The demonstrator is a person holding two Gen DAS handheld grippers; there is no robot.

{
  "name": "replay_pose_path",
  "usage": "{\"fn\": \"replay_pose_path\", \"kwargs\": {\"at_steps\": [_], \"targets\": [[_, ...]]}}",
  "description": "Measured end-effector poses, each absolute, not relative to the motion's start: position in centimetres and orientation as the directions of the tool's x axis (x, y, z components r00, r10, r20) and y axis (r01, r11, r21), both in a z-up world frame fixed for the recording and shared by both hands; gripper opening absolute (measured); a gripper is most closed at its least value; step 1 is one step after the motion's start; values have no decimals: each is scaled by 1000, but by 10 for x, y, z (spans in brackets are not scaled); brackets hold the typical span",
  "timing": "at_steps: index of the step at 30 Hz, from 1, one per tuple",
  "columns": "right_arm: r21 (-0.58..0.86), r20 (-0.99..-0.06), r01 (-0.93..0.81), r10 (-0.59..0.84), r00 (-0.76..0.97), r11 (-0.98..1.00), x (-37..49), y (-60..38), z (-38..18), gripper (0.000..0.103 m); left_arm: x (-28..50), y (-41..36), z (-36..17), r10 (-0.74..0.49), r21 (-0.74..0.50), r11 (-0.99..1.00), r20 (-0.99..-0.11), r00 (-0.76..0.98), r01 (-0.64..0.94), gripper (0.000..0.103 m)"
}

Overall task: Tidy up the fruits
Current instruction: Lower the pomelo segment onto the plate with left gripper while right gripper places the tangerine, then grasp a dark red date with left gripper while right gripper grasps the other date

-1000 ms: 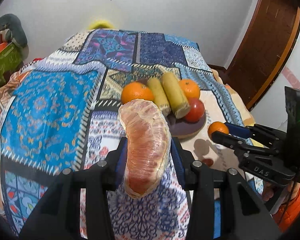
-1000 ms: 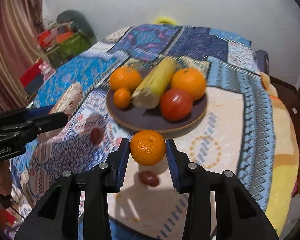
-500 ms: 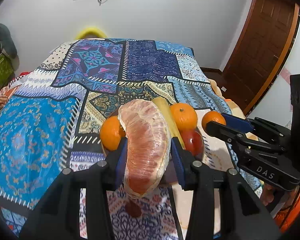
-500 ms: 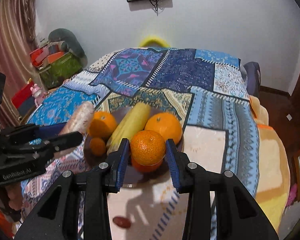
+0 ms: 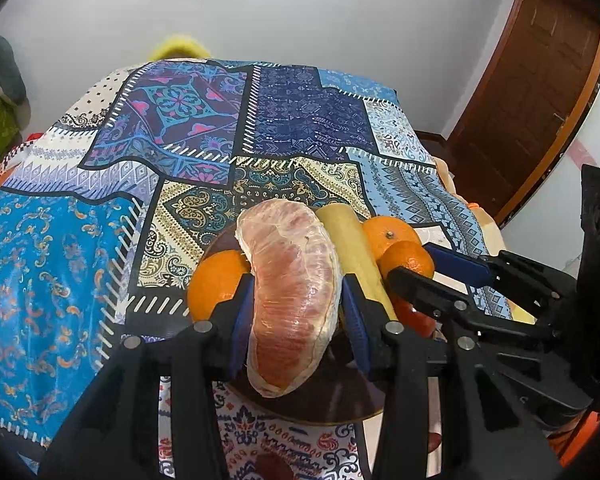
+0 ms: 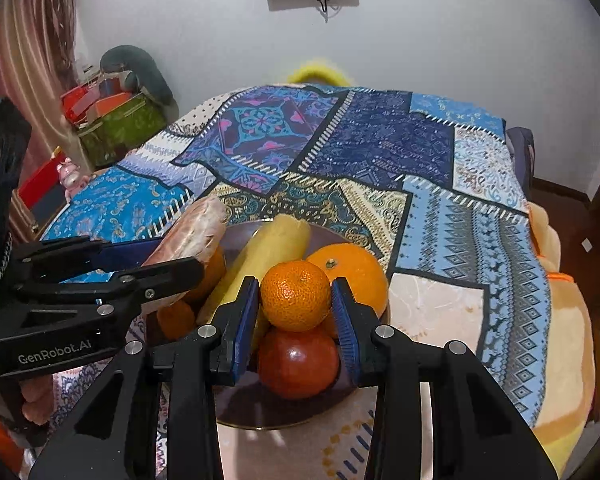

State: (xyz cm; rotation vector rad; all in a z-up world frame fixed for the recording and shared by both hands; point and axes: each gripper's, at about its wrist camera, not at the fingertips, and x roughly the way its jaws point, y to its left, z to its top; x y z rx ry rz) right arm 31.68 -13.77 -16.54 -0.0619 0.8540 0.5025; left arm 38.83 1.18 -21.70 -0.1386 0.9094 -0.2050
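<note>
My left gripper (image 5: 296, 312) is shut on a peeled pink pomelo segment (image 5: 292, 288), held over the near left part of a dark round plate (image 5: 340, 404). My right gripper (image 6: 296, 304) is shut on a small mandarin (image 6: 295, 294) above a red tomato (image 6: 298, 362) on the same plate (image 6: 268, 412). The plate also carries a large orange (image 6: 352, 270), a yellow corn cob (image 6: 268, 252), another orange (image 5: 214, 280) at its left and a small mandarin (image 6: 176, 318). In the left wrist view the right gripper (image 5: 416, 260) shows with its mandarin (image 5: 407, 259).
The plate sits on a bed covered with a blue patchwork blanket (image 6: 340, 140). A dark reddish fruit (image 5: 272, 468) lies on the blanket near the front. Boxes and bags (image 6: 112, 120) stand at the left wall, a wooden door (image 5: 540, 92) at the right.
Both grippers have moved forward with their fruit. The pomelo segment and the mandarin, earlier short of the plate, now hang over it.
</note>
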Motion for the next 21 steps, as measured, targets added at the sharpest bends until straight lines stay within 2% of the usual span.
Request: {"fn": "replay_pose_path", "kwargs": {"at_steps": [8, 11, 13, 21], "targets": [[147, -736, -448, 400, 546, 882, 318, -139, -165, 35, 387, 17, -211, -243, -224, 968, -757, 606, 109, 44], [141, -737, -446, 394, 549, 884, 316, -140, -162, 37, 380, 18, -206, -233, -211, 971, -755, 612, 110, 44], [131, -733, -442, 386, 559, 888, 314, -141, -158, 43, 372, 18, -200, -227, -201, 973, -752, 618, 113, 44], [105, -725, -441, 372, 579, 892, 290, -148, -138, 44, 335, 23, -173, -188, -152, 982, -737, 649, 111, 44]]}}
